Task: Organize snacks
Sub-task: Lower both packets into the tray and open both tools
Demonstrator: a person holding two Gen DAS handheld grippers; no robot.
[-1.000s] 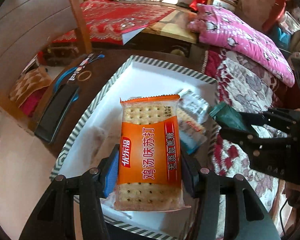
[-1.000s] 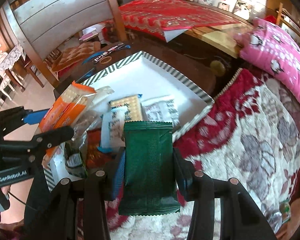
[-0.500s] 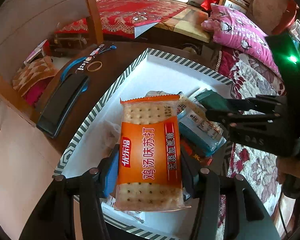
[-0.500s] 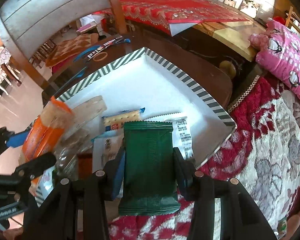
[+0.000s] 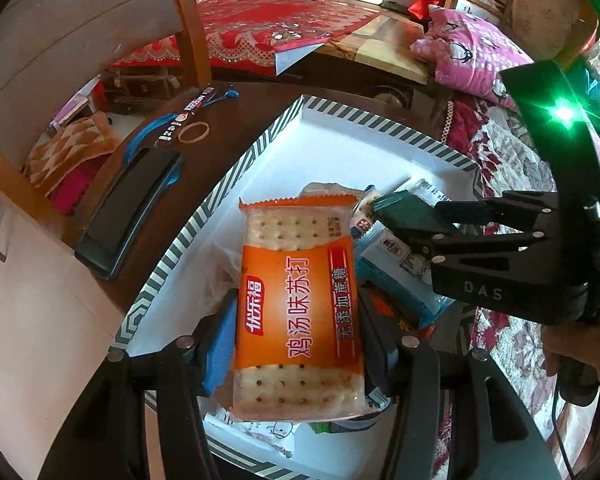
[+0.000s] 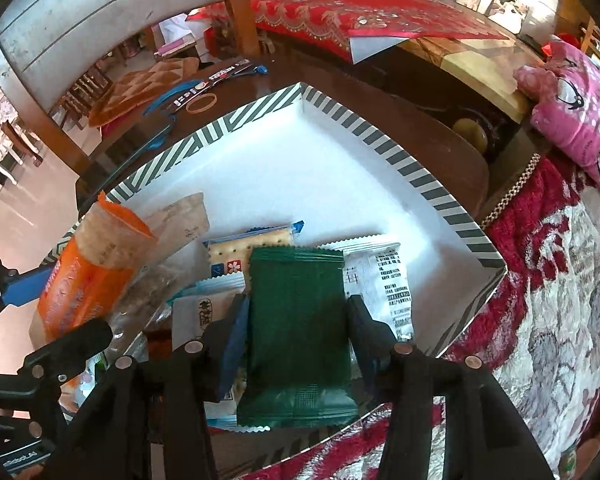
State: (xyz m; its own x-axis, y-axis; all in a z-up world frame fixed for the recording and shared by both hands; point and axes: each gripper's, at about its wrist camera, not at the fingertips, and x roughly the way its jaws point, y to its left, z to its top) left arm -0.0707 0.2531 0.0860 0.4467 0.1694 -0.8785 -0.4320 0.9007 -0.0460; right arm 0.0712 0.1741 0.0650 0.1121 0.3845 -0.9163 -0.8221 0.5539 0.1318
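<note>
My left gripper [image 5: 296, 320] is shut on an orange cracker packet [image 5: 300, 300] and holds it above the near part of a white tray with a striped rim [image 5: 260, 152]. My right gripper [image 6: 296, 332] is shut on a dark green snack packet [image 6: 296, 332] and holds it over the same tray [image 6: 380, 136]. The orange packet also shows in the right wrist view [image 6: 88, 268], at the left. The green packet [image 5: 400, 212] and right gripper show in the left wrist view, at the right. Several snack packets [image 6: 252, 248] lie in the tray under both grippers.
The tray sits on a dark round table [image 5: 228, 120] with a black case [image 5: 128, 208], a rubber band [image 5: 194, 133] and a blue lanyard [image 5: 152, 136]. A red floral blanket [image 6: 560, 300] and pink pillow [image 6: 580, 104] lie to the right. A chair back [image 6: 100, 12] stands behind.
Both grippers have moved in over the tray with their packets. The right gripper has come closer to the left one, and the green packet now hangs over the snacks in the tray.
</note>
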